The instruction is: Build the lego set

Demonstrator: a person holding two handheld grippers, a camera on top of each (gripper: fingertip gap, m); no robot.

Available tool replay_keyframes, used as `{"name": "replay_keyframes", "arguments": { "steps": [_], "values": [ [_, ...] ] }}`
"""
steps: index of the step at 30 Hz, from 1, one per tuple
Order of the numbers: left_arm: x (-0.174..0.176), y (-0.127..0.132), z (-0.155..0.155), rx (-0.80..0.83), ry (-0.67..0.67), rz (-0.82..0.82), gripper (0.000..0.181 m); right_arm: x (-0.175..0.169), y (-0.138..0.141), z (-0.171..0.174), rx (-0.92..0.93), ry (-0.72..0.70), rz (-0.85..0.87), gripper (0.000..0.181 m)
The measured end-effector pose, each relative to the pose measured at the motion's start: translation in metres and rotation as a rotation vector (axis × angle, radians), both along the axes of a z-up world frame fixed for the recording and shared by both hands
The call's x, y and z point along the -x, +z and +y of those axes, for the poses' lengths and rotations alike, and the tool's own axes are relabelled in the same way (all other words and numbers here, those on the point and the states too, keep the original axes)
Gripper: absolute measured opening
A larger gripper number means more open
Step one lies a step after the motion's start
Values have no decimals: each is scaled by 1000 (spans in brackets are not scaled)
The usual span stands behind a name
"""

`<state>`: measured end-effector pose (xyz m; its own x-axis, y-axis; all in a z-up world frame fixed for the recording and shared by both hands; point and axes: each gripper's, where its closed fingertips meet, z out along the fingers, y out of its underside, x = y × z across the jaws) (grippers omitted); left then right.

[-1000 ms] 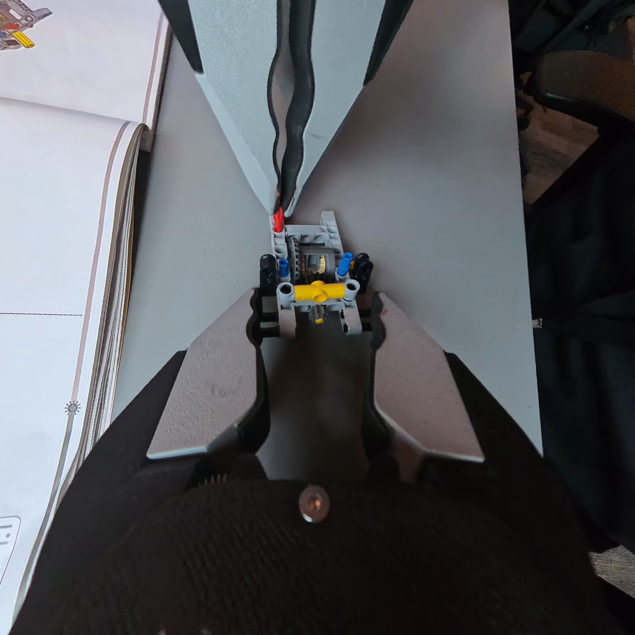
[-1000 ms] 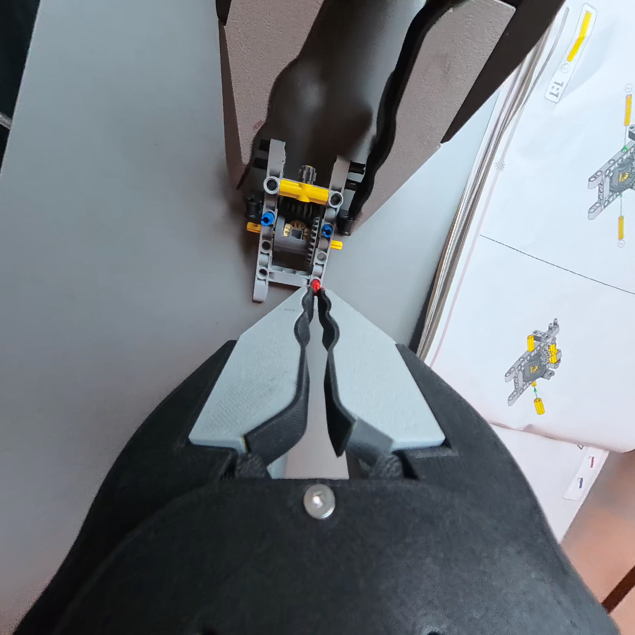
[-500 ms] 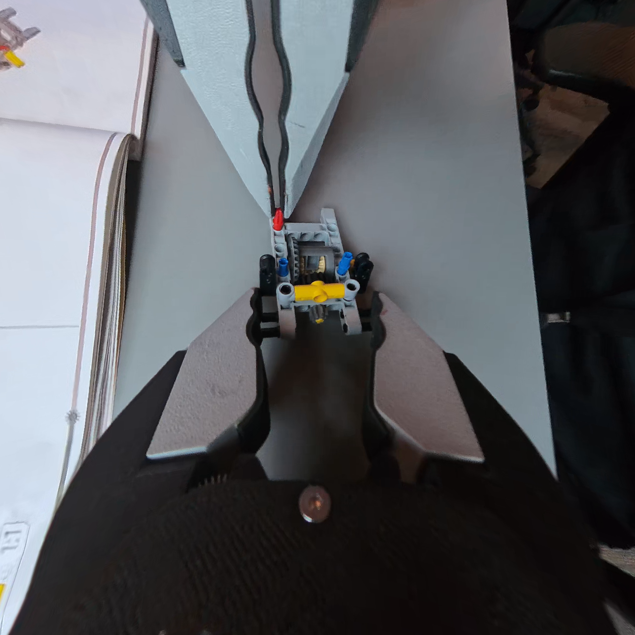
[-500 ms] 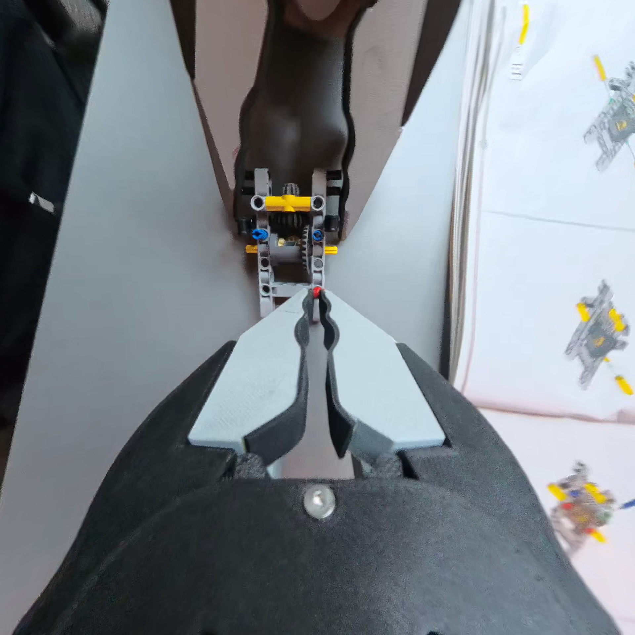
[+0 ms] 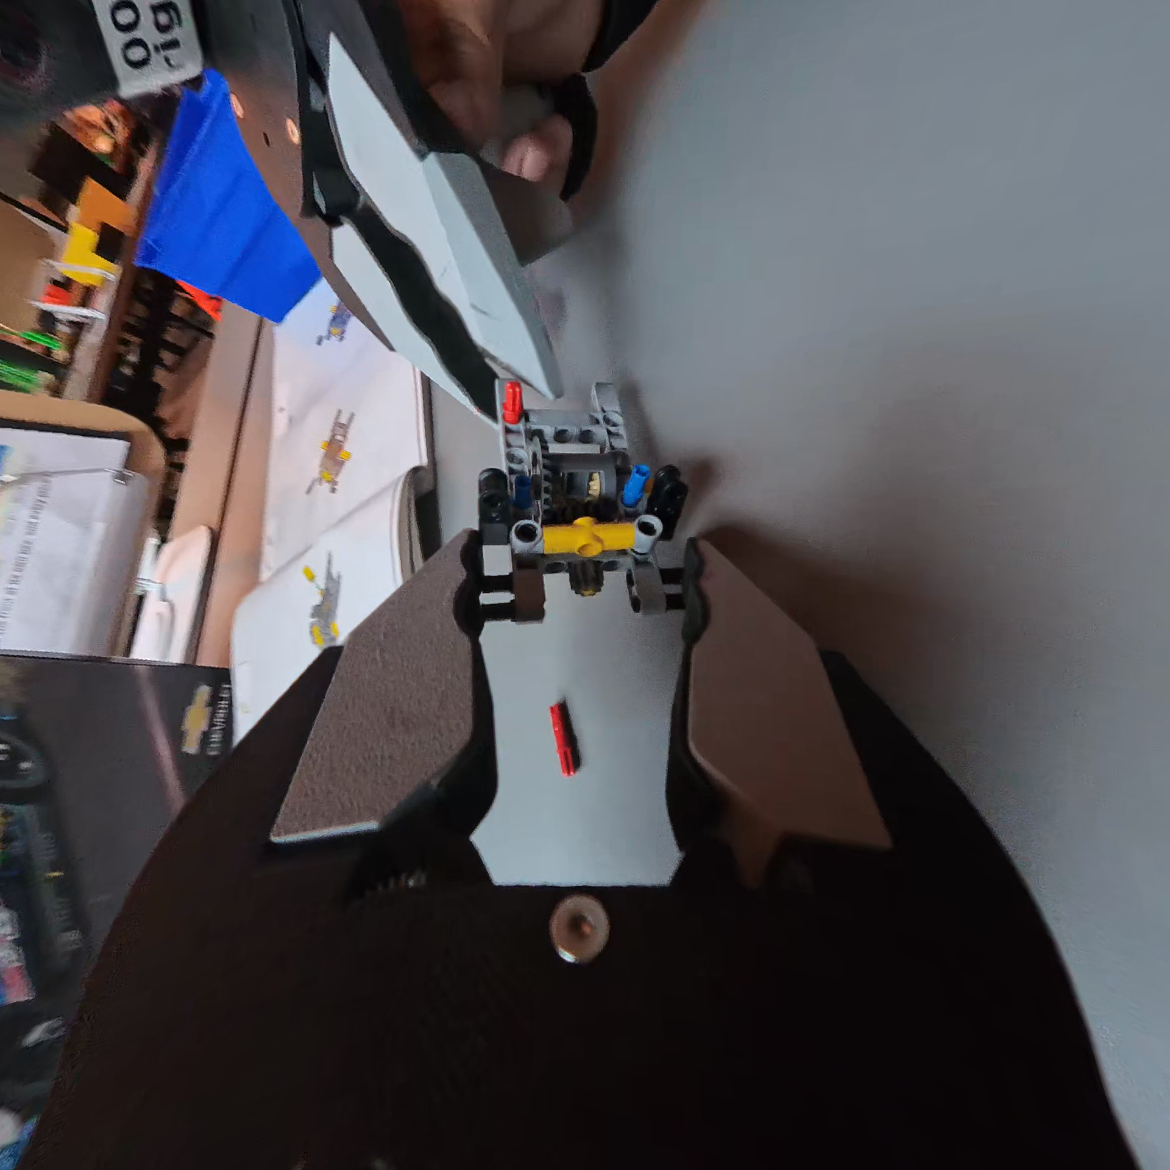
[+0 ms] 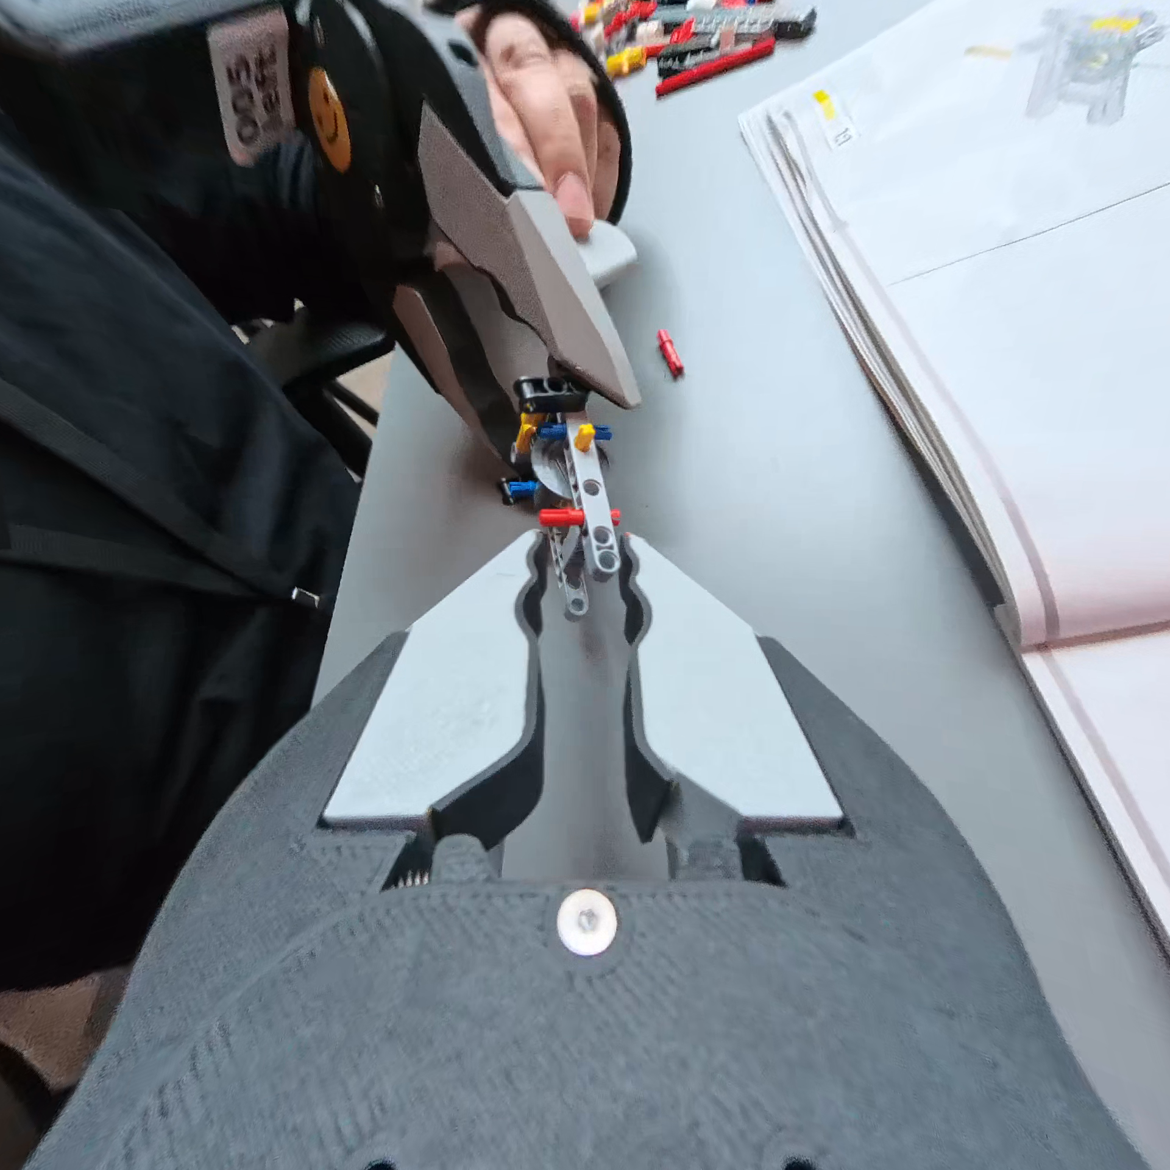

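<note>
Glossy plastic lego assembly, matt smooth table, paper instruction booklet.

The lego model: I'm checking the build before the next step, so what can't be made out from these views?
- Lego model underside: hidden in both views, resting on the table.
- Its near end, left wrist view: covered by the left gripper.
- Loose brick pile, right wrist view: blurred, cut by the top edge.

Blurred shelves and loose brick pile, cut off at the frame edges.

grey lego assembly lifted, red pin on table
</note>
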<state>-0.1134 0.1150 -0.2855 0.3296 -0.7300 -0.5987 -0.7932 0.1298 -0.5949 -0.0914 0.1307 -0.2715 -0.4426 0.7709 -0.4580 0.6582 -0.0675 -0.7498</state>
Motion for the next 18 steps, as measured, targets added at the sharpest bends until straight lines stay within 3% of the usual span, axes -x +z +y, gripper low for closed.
{"name": "replay_keyframes", "arguments": {
  "steps": [6,18],
  "values": [
    [3,5,10,-165,56,146,61,-1,18,6,143,-55,128,21],
    [9,7,20,-257,141,260,62,4,19,14,-18,-154,172,21]
  ]
}}
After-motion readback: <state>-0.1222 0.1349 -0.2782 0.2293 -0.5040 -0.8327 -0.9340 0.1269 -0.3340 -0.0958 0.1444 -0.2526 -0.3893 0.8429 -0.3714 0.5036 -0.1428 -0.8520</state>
